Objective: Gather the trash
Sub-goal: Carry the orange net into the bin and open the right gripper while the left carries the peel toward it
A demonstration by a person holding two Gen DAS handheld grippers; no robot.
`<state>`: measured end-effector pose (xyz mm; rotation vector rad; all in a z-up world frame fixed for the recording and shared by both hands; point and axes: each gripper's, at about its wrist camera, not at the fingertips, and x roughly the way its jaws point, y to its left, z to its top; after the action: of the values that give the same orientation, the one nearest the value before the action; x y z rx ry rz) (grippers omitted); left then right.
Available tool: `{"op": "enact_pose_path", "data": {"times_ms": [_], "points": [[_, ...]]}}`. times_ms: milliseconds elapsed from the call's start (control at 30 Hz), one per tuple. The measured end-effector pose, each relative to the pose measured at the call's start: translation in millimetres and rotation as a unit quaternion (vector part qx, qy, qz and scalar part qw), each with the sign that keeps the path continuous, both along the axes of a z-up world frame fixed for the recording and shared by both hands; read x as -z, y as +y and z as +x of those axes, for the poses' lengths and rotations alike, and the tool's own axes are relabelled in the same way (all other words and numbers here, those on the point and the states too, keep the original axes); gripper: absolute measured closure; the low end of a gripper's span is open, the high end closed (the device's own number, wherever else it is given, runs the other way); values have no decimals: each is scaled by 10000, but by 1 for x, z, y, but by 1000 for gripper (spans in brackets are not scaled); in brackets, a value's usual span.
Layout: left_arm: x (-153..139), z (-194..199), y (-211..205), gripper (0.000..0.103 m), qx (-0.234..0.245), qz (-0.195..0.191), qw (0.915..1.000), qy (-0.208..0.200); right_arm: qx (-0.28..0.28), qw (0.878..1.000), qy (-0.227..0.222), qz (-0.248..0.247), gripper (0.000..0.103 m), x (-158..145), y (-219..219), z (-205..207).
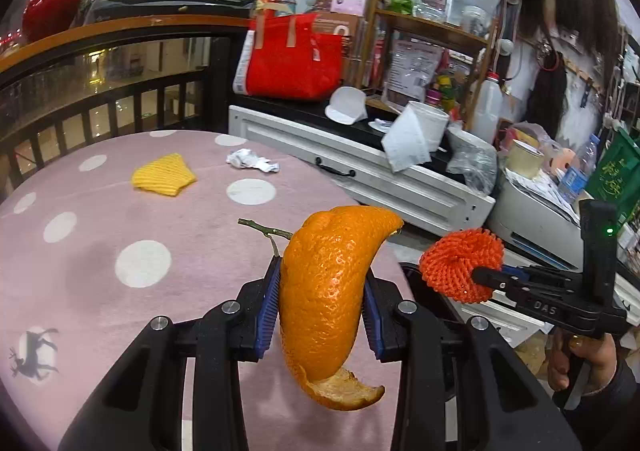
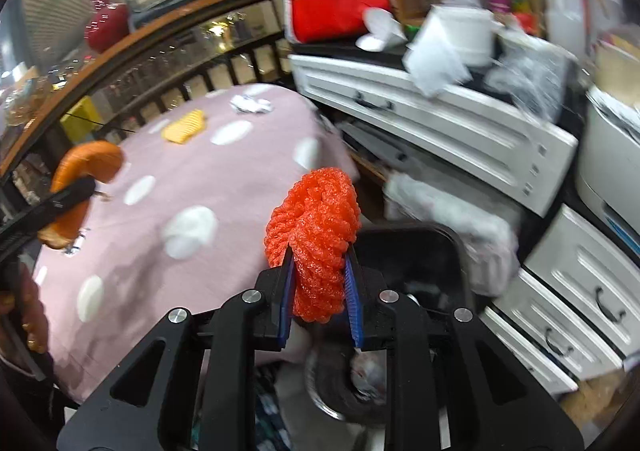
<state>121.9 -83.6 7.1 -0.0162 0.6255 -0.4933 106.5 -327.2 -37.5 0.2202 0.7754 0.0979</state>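
My left gripper (image 1: 323, 271) is shut on a curved piece of orange peel (image 1: 324, 315), held above the pink polka-dot tablecloth (image 1: 100, 219). To its right, my right gripper (image 1: 482, 275) is shut on an orange-red foam fruit net (image 1: 460, 265). In the right wrist view that right gripper (image 2: 319, 255) grips the net (image 2: 316, 215) over a black bin (image 2: 432, 247) beside the table. The left gripper (image 2: 78, 187) with the peel (image 2: 94, 159) shows at the far left. A yellow foam piece (image 1: 164, 175), crumpled white paper (image 1: 252, 161) and a twig (image 1: 264, 229) lie on the cloth.
A white drawer cabinet (image 1: 360, 167) stands right of the table, crowded with a red bag (image 1: 294, 59), a tissue roll (image 1: 416, 131) and a plastic bag (image 1: 472, 163). A dark railing (image 1: 100, 111) runs behind the table. A person's hand (image 1: 580, 363) holds the right gripper.
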Motion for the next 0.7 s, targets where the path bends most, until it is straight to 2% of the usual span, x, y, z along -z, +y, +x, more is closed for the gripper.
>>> {"op": "enact_pose_path", "data": {"times_ms": [300, 467, 700], "points": [[3, -19, -40, 67, 432, -35, 9991, 45, 460, 9961, 745, -71, 80, 56, -39, 2], [7, -22, -59, 67, 622, 48, 9980, 64, 481, 9932, 1050, -145, 80, 84, -38, 13], [12, -23, -82, 67, 831, 118, 9964, 134, 551, 9879, 1449, 61, 77, 123, -42, 20]]}}
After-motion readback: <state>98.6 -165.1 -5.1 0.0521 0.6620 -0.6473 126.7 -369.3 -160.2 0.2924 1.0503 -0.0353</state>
